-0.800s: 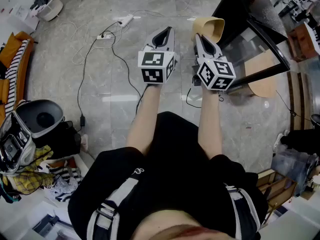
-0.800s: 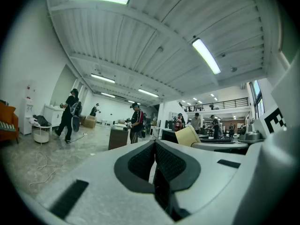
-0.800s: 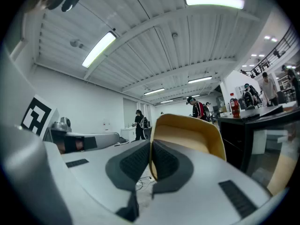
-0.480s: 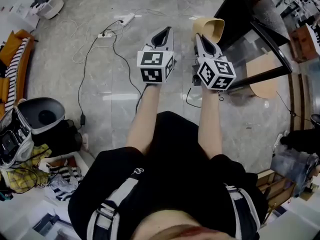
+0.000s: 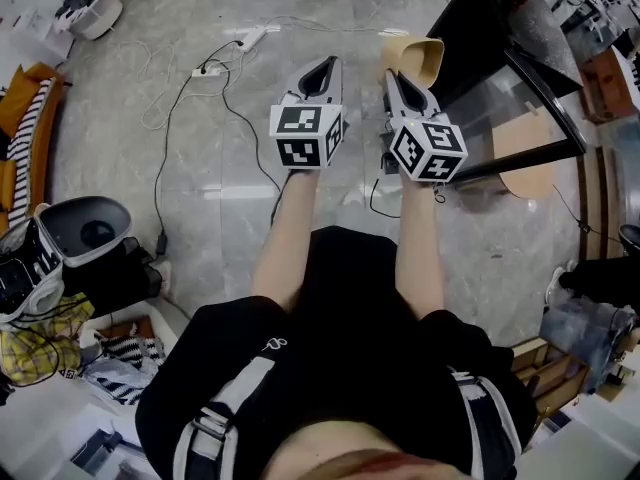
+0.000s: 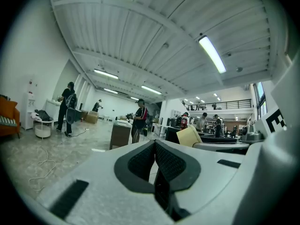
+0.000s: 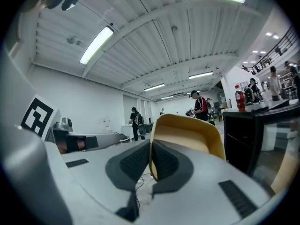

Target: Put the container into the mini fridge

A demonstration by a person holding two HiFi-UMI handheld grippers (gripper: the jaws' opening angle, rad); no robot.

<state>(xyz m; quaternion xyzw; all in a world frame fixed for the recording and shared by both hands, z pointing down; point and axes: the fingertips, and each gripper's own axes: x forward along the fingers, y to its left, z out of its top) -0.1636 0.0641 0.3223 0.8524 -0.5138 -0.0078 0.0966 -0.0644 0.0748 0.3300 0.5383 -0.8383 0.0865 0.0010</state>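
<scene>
A tan paper container (image 5: pixel 416 56) is pinched by its rim in my right gripper (image 5: pixel 392 74), which is shut on it and held out over the floor. In the right gripper view the container (image 7: pixel 188 142) stands up past the closed jaws of the right gripper (image 7: pixel 150 150). The black mini fridge (image 5: pixel 482 20) stands just right of it, its glass door (image 5: pixel 523 110) swung open; the fridge (image 7: pixel 244 134) also fills the right of that view. My left gripper (image 5: pixel 327 65) is level beside the right one. Its jaws are shut with nothing between them, as the left gripper (image 6: pixel 155 146) shows in its own view.
A power strip (image 5: pixel 242 42) and loose cables (image 5: pixel 185 98) trail over the grey marble floor ahead. A grey bin (image 5: pixel 88 232), clothes and an orange sofa (image 5: pixel 20 128) sit at the left. Several people (image 6: pixel 139 118) stand far across the hall.
Both grippers and the container have crept slightly forward, toward the fridge. The things at the left have slid in the frame as the head turned.
</scene>
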